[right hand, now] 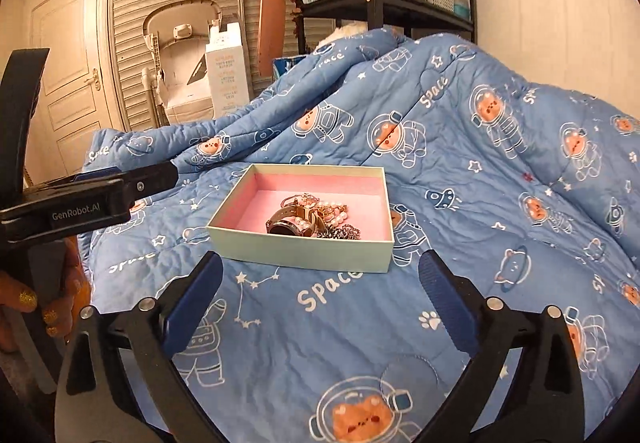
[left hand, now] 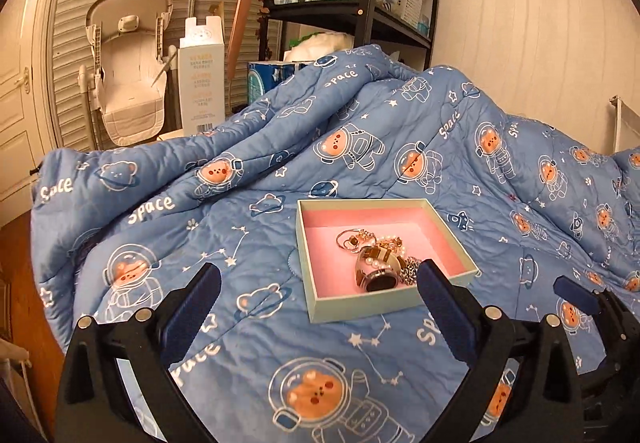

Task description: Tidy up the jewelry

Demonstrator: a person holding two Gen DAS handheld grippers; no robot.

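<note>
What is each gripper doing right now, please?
Left gripper: open, holding nothing.
Right gripper: open, holding nothing.

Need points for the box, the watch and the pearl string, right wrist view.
box (right hand: 296, 249), right wrist view, on its near outer wall.
watch (right hand: 280, 228), right wrist view, on its dark round face.
pearl string (right hand: 338, 218), right wrist view, on the white beads right of the watch.

A blue space-bear quilt (left hand: 280, 343) lies before a black shelf (left hand: 360, 15) and baby seat (left hand: 128, 83).
</note>
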